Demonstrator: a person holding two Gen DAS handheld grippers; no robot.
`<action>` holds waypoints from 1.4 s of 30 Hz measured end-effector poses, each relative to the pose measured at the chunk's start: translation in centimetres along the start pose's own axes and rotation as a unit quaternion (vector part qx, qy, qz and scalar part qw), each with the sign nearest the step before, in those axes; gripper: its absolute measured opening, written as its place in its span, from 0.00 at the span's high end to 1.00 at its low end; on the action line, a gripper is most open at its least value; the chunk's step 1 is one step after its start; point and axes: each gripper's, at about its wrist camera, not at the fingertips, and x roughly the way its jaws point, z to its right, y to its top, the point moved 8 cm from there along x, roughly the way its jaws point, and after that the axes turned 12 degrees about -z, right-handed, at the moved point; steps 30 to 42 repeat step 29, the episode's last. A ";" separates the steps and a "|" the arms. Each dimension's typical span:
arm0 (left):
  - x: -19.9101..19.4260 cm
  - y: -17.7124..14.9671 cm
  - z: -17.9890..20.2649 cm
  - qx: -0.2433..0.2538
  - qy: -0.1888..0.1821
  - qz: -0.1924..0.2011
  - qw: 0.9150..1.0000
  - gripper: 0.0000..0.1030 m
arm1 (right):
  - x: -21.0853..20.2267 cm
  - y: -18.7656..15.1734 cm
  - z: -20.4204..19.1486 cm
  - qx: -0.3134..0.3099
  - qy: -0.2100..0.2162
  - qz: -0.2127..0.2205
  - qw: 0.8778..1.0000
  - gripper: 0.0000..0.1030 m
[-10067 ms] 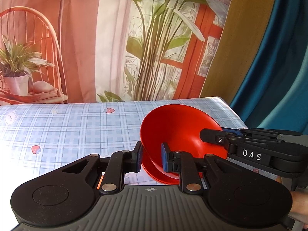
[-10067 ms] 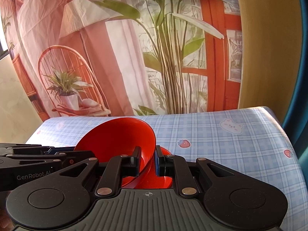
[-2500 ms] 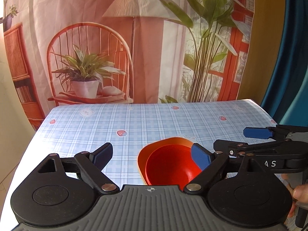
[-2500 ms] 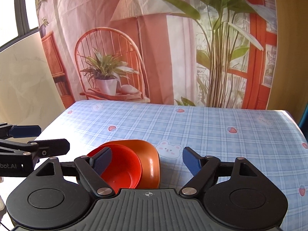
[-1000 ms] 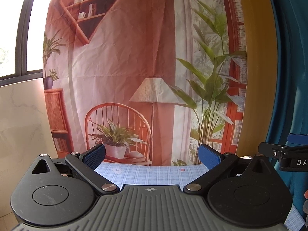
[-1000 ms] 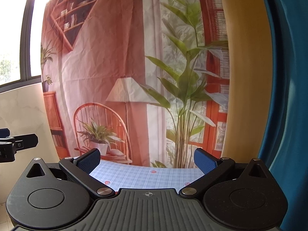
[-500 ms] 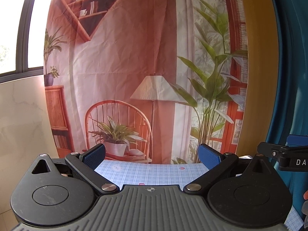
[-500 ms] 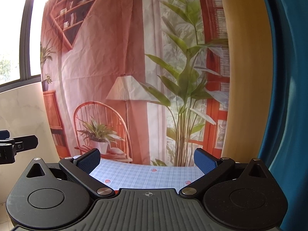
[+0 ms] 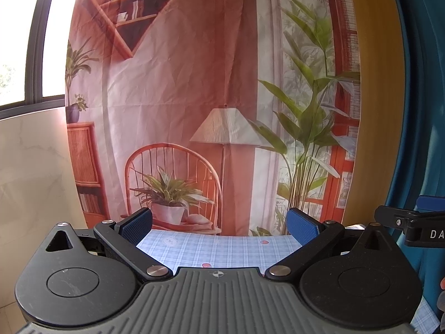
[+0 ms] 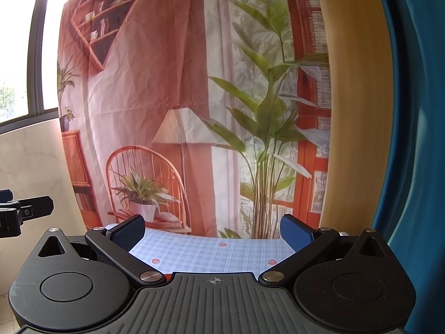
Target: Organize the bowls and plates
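Observation:
My left gripper (image 9: pixel 219 222) is open and empty, raised and pointing at the backdrop. My right gripper (image 10: pixel 212 229) is open and empty, raised the same way. The far part of the blue checked tablecloth (image 9: pixel 222 246) shows between the fingers; it also shows in the right wrist view (image 10: pixel 211 250). A thin orange-red sliver (image 10: pixel 167 276) peeks at my right gripper's body edge; I cannot tell if it is the bowls. No plate or bowl is clearly in view. The right gripper's side (image 9: pixel 417 222) shows at the left view's right edge; the left gripper's side (image 10: pixel 25 211) at the right view's left edge.
A printed backdrop (image 9: pixel 194 111) with a chair, lamp and plants hangs behind the table. A blue curtain (image 10: pixel 417 139) and a yellow strip (image 10: pixel 353 111) stand at the right. A window (image 9: pixel 22 41) and a marble wall (image 9: pixel 33 167) are at the left.
Both grippers let go of the red bowl, leaving it nested in the orange dish, then opened wide and lifted away. In the last second both tilted slightly, showing a little more table.

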 end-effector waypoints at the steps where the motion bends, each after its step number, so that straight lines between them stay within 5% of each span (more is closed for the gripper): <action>1: 0.0 0.0 0.0 -0.001 0.000 0.000 1.000 0.00 | 0.0 0.0 0.0 0.000 0.000 0.000 1.000 0.00; 42: 0.2 -0.2 0.1 -0.004 -0.001 -0.003 1.000 0.00 | 0.3 -0.7 0.2 0.006 0.002 -0.004 1.000 0.00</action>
